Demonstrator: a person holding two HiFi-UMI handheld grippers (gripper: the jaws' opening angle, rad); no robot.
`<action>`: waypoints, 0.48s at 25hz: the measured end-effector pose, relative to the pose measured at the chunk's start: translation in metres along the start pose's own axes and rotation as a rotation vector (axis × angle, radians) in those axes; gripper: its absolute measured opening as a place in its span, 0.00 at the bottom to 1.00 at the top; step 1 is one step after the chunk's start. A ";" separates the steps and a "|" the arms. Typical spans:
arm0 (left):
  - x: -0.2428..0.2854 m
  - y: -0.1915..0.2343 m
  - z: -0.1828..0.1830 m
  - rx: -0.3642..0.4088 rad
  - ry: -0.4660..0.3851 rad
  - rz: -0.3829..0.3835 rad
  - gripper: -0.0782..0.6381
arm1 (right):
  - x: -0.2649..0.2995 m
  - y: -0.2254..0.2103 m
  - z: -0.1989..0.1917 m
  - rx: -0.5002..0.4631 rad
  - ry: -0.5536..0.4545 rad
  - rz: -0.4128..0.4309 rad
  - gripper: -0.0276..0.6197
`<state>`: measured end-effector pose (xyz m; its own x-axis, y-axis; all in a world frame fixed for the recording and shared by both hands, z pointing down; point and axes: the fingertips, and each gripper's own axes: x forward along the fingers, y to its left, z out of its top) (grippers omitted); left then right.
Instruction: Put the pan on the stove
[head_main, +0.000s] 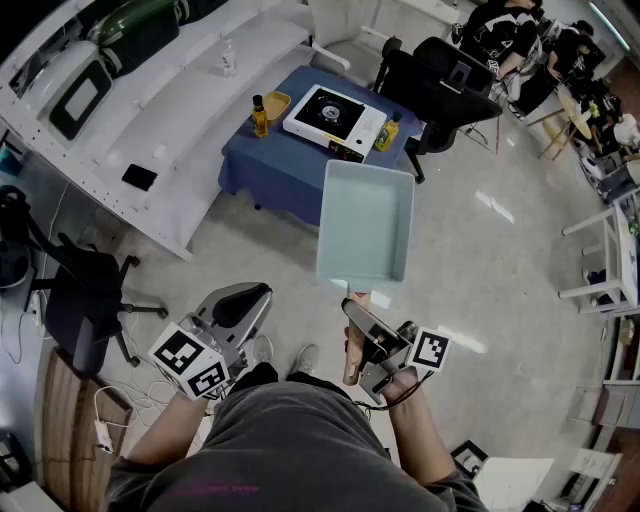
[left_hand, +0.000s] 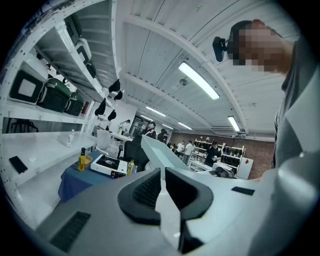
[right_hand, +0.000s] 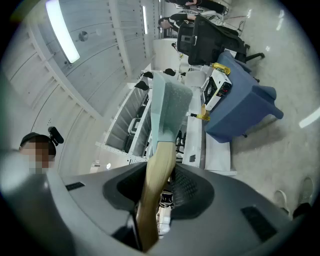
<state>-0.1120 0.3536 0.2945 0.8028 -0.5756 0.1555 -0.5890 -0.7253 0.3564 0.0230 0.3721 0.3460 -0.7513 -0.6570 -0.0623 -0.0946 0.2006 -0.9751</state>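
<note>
Premises: a shared open-plan laboratory workroom rather than a domestic kitchen. Grounds: a pale polished hard floor (head_main: 500, 300). A long white tiered shelving unit (head_main: 180, 110) runs along one wall and carries dark green hard equipment cases (head_main: 135, 30). There are black swivel office chairs (head_main: 90, 300) and white ceiling strip lights (left_hand: 198, 80). Several people (head_main: 505, 30) sit at workstations on the far side. Cooking provision: a white portable single-burner stove (head_main: 335, 118) on a small blue-draped desk (head_main: 290, 170), standing on the open floor.

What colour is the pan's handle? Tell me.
Light tan wood. The handle shows best in the right gripper view.
</note>
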 end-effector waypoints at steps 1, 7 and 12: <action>0.000 0.000 -0.001 0.001 0.001 -0.002 0.15 | 0.001 -0.001 0.000 -0.003 0.001 -0.001 0.26; 0.003 -0.001 -0.005 -0.002 0.008 -0.001 0.15 | 0.001 -0.005 0.001 -0.010 0.009 -0.010 0.26; 0.007 -0.004 -0.011 -0.009 0.016 0.008 0.15 | -0.005 -0.010 0.001 0.000 0.019 -0.012 0.26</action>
<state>-0.1030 0.3567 0.3039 0.7994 -0.5753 0.1732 -0.5948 -0.7172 0.3630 0.0289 0.3727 0.3554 -0.7622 -0.6456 -0.0470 -0.1035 0.1933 -0.9757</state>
